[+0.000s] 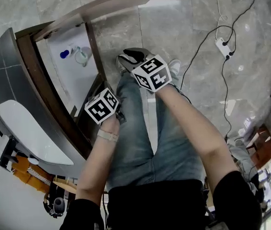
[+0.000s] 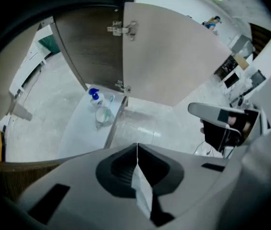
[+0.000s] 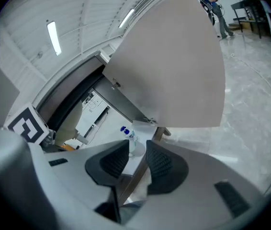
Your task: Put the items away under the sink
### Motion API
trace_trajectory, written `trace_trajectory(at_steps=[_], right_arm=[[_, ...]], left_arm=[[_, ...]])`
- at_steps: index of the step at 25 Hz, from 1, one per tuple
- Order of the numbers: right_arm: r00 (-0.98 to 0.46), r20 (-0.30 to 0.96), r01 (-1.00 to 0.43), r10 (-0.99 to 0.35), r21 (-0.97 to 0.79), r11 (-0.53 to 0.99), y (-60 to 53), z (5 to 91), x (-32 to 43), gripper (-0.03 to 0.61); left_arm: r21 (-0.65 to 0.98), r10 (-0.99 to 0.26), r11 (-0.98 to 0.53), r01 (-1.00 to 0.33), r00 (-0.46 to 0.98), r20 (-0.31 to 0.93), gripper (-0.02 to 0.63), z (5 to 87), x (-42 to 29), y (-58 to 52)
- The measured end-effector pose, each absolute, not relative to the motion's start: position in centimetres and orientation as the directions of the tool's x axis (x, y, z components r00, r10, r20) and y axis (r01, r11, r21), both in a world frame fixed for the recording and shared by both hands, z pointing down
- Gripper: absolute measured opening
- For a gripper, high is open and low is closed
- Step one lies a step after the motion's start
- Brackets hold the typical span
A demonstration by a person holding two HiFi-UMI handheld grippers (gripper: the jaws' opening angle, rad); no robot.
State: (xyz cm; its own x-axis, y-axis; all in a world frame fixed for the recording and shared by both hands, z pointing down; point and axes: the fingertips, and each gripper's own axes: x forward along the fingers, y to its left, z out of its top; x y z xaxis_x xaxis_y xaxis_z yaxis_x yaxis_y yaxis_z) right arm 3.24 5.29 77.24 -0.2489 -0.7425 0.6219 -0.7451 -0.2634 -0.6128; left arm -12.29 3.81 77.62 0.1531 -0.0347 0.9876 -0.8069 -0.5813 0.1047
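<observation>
The cabinet under the sink stands open. On its white floor (image 1: 78, 83) sit a blue-capped bottle (image 1: 65, 53) and a clear cup (image 1: 83, 55), also seen as the bottle (image 2: 95, 96) and cup (image 2: 103, 115) in the left gripper view. My left gripper (image 1: 102, 107) hangs by the cabinet's front edge, pointing down. Its jaws (image 2: 137, 150) are shut with nothing in them. My right gripper (image 1: 131, 56) is over the floor in front of the opening, its jaws (image 3: 138, 152) apart and empty. The bottle (image 3: 124, 130) shows beyond them.
The cabinet door (image 1: 107, 6) swings out wide to the right of the opening. A white sink basin (image 1: 30, 133) lies in the dark counter at left. A power strip with cables (image 1: 223, 46) lies on the marble floor at right. The person's legs are below both grippers.
</observation>
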Motion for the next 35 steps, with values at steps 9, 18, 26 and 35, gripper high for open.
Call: trace_trajectory(at_steps=[9, 18, 26, 35], right_arm=[[-0.131, 0.607, -0.744, -0.784, -0.582, -0.327, 10.4, 68.3, 8.6, 0.117], [0.053, 0.572, -0.710, -0.818, -0.555, -0.434, 15.8, 57.8, 13.4, 0.117], [0.196, 0.505, -0.722, -0.841, -0.506, -0.472, 18.6, 47.8, 16.6, 0.112], [0.284, 0.390, -0.772, -0.876, -0.448, -0.450, 20.7, 36.1, 16.8, 0.070]], left_arm=[[0.161, -0.075, -0.687, -0.709, 0.290, 0.954, 0.023, 72.6, -7.8, 4.1], [0.155, -0.160, -0.822, -0.548, 0.483, 0.861, 0.023, 62.1, -2.2, 2.2], [0.255, -0.113, -0.864, -0.435, 0.660, 0.743, 0.023, 52.4, 3.4, 3.0], [0.333, 0.000, -0.916, -0.225, 0.828, 0.561, 0.023, 41.8, 8.5, 4.8]])
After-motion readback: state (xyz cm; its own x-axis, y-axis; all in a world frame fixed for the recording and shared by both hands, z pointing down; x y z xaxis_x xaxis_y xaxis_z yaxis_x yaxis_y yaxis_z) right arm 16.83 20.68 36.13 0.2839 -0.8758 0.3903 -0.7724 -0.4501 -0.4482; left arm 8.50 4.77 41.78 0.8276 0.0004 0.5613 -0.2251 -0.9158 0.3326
